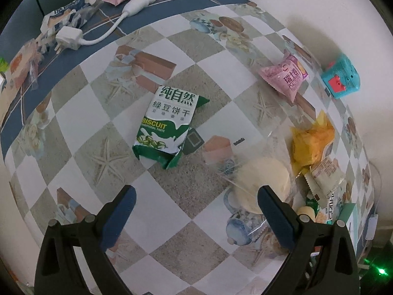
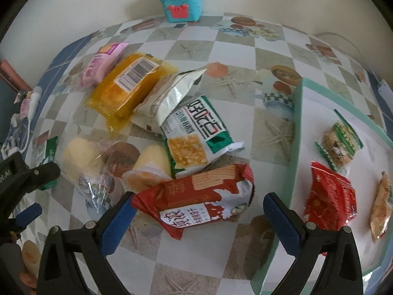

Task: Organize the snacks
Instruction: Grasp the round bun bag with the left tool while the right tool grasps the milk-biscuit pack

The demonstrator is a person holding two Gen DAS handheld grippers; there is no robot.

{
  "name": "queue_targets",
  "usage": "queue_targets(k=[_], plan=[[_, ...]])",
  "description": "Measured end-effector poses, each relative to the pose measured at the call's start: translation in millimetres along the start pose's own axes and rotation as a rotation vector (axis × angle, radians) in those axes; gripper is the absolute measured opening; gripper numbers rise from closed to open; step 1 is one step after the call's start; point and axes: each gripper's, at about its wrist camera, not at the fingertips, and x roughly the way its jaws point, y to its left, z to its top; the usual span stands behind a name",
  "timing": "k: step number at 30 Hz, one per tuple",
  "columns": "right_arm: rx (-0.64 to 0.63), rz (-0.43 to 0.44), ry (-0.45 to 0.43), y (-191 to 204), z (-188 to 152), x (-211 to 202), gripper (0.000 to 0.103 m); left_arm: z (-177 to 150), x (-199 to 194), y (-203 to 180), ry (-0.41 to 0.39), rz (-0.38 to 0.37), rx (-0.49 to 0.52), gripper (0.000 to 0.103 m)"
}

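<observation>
My left gripper (image 1: 196,201) is open and empty above the table, with a green and white biscuit pack (image 1: 169,125) lying ahead of it. A pink snack pack (image 1: 285,75) lies far right. My right gripper (image 2: 199,211) is open with a red snack pack (image 2: 196,201) lying between its fingers, touching the left pad. Behind it lie a green and white cracker pack (image 2: 196,135), a silver pack (image 2: 167,98), an orange cake pack (image 2: 130,83), a pink pack (image 2: 103,64) and clear-wrapped pale buns (image 2: 83,162). The left gripper shows at the left edge of the right wrist view (image 2: 27,172).
A mint-rimmed white tray (image 2: 297,147) at the right holds a red pack (image 2: 329,196), a green-edged snack (image 2: 341,145) and a tan one (image 2: 383,206). A turquoise toy box (image 2: 181,2) stands by the wall. A white plug and cable (image 1: 71,38) lie far left.
</observation>
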Motion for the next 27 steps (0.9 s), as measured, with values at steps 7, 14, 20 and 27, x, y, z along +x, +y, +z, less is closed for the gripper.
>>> queue_targets(k=[7, 14, 20, 27], plan=[[-0.070, -0.010, -0.052, 8, -2, 3, 0.097, -1, 1, 6, 0.005, 0.000, -0.011, 0.099], [-0.033, 0.040, -0.057, -1, -6, 5, 0.080, 0, 2, -1, 0.003, -0.029, -0.012, 0.099], [0.012, 0.083, -0.056, -11, -3, 2, 0.071, 2, 4, -23, -0.020, -0.058, 0.015, 0.099], [0.077, 0.130, -0.052, -25, 0, -3, 0.067, 7, 15, -47, -0.032, -0.099, 0.051, 0.099]])
